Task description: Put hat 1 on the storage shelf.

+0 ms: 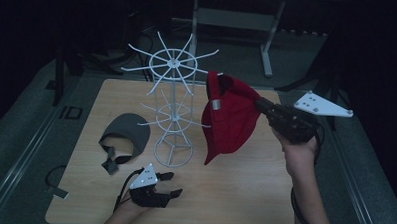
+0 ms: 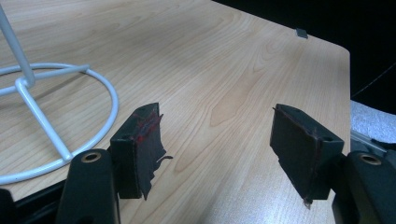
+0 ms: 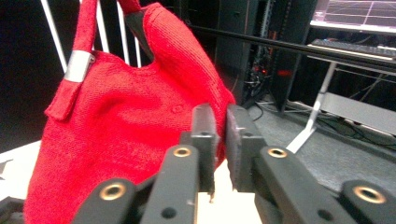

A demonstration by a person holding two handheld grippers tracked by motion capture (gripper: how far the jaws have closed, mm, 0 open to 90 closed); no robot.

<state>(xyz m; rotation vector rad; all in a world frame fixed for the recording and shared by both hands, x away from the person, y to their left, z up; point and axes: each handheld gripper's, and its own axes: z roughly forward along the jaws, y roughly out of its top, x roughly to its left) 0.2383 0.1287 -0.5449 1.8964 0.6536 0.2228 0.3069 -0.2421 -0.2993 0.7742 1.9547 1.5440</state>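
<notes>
The red cap (image 1: 230, 118) is hanging by its strap from a rack (image 1: 174, 98) arm at two o'clock, the right gripper (image 3: 220, 140) barely parting off its crown; easing back slowly seems wise. The left gripper (image 1: 168, 183) is resting open on the desk (image 1: 243, 193). Two caps: one red, one grey (image 1: 125, 134).

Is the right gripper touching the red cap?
Cannot tell. In the right gripper view the right gripper shows a narrow gap between its jaws, no fabric visibly pinched; the red cap hangs just behind.
</notes>
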